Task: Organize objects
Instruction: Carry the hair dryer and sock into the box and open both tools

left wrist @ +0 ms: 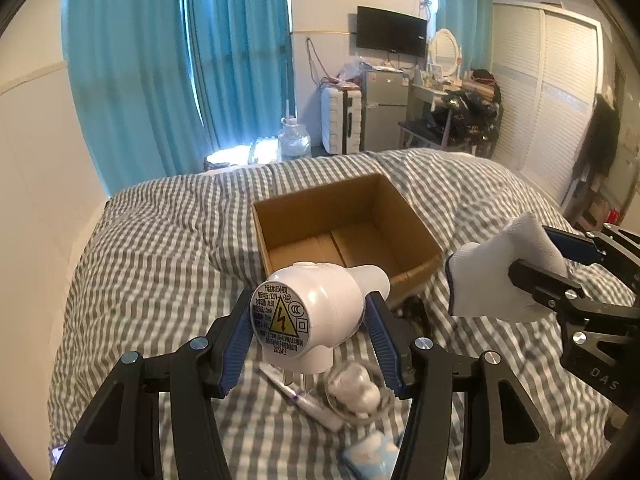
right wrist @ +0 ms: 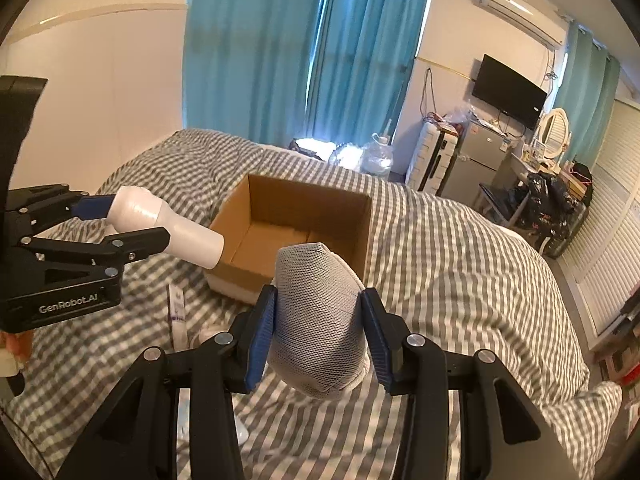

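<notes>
Left tool (left wrist: 308, 328) clamped on a white plug-in night light (left wrist: 316, 304), low centre of the left wrist frame, label side facing the camera, prongs pointing down, lifted clear of the striped bed cover (left wrist: 152, 248). Right tool (right wrist: 318, 320) squeezed onto a balled white mesh sock (right wrist: 316, 320), centre of the right wrist frame, also up off the bedding. Open cardboard box (left wrist: 344, 224) sitting mid-frame on the bed just beyond both tools, nothing visible inside. Down on the cover under the left tool: a thin white tube (left wrist: 304, 400), a clear bag of white bits (left wrist: 358, 394), a pale blue packet (left wrist: 372, 454) at the bottom edge.
</notes>
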Demonstrator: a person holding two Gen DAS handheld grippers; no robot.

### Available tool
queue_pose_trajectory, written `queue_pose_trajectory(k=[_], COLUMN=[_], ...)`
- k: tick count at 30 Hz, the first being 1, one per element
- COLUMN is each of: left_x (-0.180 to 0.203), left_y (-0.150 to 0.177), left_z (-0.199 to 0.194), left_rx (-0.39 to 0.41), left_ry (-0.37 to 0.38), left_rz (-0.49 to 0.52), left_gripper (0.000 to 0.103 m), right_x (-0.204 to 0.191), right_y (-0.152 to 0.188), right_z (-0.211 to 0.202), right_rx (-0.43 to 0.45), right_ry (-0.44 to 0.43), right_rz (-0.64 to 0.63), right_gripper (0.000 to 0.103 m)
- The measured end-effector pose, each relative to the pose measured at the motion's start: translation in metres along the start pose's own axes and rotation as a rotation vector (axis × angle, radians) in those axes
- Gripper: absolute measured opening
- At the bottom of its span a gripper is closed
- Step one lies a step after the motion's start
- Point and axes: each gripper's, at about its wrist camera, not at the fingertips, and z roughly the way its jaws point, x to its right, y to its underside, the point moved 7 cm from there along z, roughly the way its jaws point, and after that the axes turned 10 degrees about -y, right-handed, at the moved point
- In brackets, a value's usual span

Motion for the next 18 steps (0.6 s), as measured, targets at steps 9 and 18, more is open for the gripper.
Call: queue_pose_trajectory(k=[9, 18], left_x=[-0.010, -0.013], left_y=[-0.041, -0.062], left_z=[0.036, 0.091], left_rx=[0.007, -0.027], left_ry=[-0.014, -0.027], left_rz=[-0.014, -0.008], left_gripper=[0.056, 0.056], right_x=[0.007, 0.022], right_y=[-0.054, -0.092], right_z=[0.027, 0.083], right_rx=[0.036, 0.013], right_ry=[-0.003, -0.004], right_rz=[-0.022, -0.029], right_gripper=[0.042, 0.042])
